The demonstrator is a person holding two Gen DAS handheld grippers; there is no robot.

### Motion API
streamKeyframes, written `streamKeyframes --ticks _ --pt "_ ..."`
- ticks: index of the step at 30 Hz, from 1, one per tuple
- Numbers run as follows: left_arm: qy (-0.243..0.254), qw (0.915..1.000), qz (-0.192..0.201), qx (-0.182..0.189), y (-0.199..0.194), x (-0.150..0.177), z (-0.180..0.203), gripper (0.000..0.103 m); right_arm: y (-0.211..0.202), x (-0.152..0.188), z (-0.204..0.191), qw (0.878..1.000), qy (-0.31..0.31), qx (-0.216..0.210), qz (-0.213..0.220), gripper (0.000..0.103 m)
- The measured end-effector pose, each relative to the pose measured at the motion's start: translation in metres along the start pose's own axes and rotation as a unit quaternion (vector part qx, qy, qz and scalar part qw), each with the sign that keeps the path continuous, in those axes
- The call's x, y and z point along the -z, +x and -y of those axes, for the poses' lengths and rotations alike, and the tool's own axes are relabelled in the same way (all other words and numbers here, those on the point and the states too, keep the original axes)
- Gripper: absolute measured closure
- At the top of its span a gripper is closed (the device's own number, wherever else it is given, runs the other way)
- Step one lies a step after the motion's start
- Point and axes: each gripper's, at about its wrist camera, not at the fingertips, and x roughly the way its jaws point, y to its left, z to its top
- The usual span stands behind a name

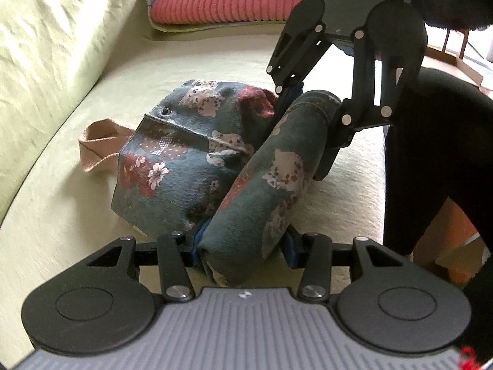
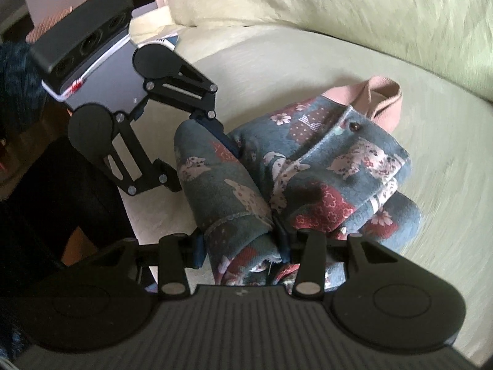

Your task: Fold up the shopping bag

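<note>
Pale yellow-green sofa cushions (image 1: 61,185) carry a floral shopping bag (image 1: 172,160), half rolled, its pink webbing handle (image 1: 98,145) trailing at the far left of the left wrist view. At the near end of the rolled fold, the left gripper (image 1: 243,246) has its jaws pinching the cloth; at the far right end, the right gripper (image 1: 308,123) clamps the same roll. From the right wrist view the right gripper (image 2: 243,246) bites the gathered edge, the left gripper (image 2: 200,154) holding the other end. Done well, this step likely needs both ends carried over together, level and taut, so the roll lands square on the bag's body without slipping loose. Count: one bag, one visible handle loop, two grippers, and a stack of folded textiles (image 1: 228,3) at the far end, two layers plainly seen.
</note>
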Motion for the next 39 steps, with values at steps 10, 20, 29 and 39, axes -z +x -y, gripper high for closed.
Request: streamKeyframes --ticks 10,20,29,39 --pt "-0.070 0.9972 0.024 0.013 0.000 0.005 -0.013 0.051 -0.005 0.006 0.043 0.982 0.174 -0.066 0.017 0.062" --pt "-0.091 0.9951 0.031 0.021 0.001 0.004 -0.021 0.050 0.000 0.009 0.073 0.945 0.312 -0.101 -0.014 0.064" --pt "-0.097 0.9919 0.046 -0.068 -0.032 0.001 -0.010 0.054 0.012 0.020 0.096 0.898 0.418 -0.131 -0.038 0.067" --pt "0.011 0.9922 0.064 -0.106 -0.033 -0.023 0.013 0.083 0.020 0.028 0.101 0.872 0.465 -0.142 -0.061 0.067"
